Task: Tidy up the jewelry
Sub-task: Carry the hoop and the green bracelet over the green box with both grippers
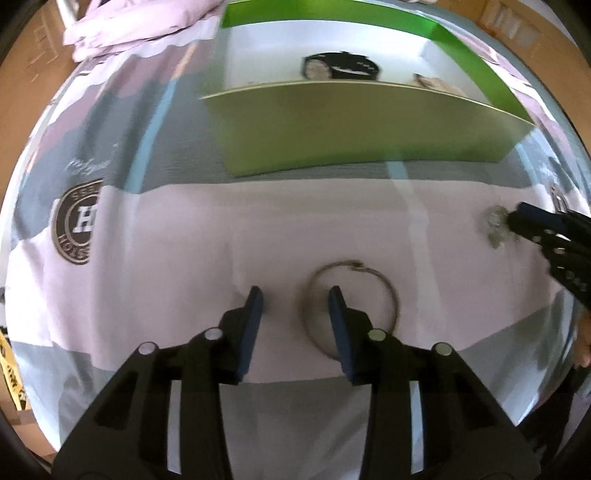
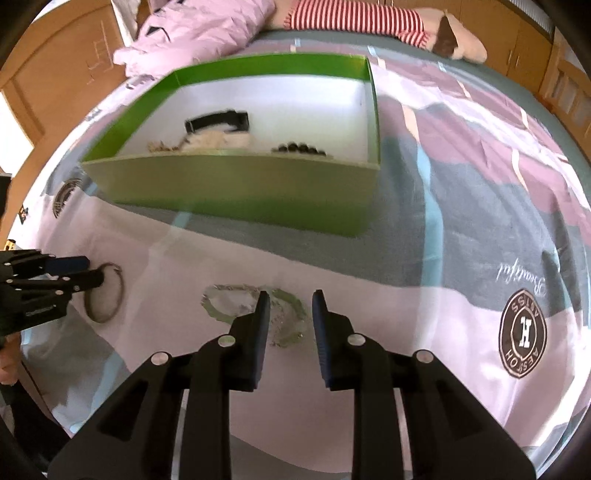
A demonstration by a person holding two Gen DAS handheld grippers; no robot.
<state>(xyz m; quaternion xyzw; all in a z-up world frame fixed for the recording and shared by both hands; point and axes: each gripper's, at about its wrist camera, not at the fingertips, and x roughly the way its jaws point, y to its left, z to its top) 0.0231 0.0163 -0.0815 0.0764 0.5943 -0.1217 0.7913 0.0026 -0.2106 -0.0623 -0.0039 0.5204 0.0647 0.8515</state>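
A thin metal bangle [image 1: 391, 286] lies flat on the pink bedsheet. My left gripper [image 1: 295, 295] is open, its right finger over the bangle's left rim. In the right wrist view the bangle [image 2: 117, 295] lies at the left gripper's [image 2: 92, 271] tips. A greenish beaded necklace [image 2: 221, 314] lies in loops on the sheet. My right gripper [image 2: 290, 299] is open just above its right part; the necklace [image 1: 495, 225] also shows in the left wrist view. A green box [image 2: 229, 192] behind holds a black watch [image 2: 218, 120], dark beads [image 2: 299, 148] and pale jewelry [image 2: 214, 140].
The bedspread has grey, pink and mauve patches with round logo prints [image 2: 522, 328]. A bunched pink quilt [image 2: 192, 29] and a striped plush toy [image 2: 369, 16] lie at the bed's far end. Wooden cabinets [image 2: 517, 48] stand behind.
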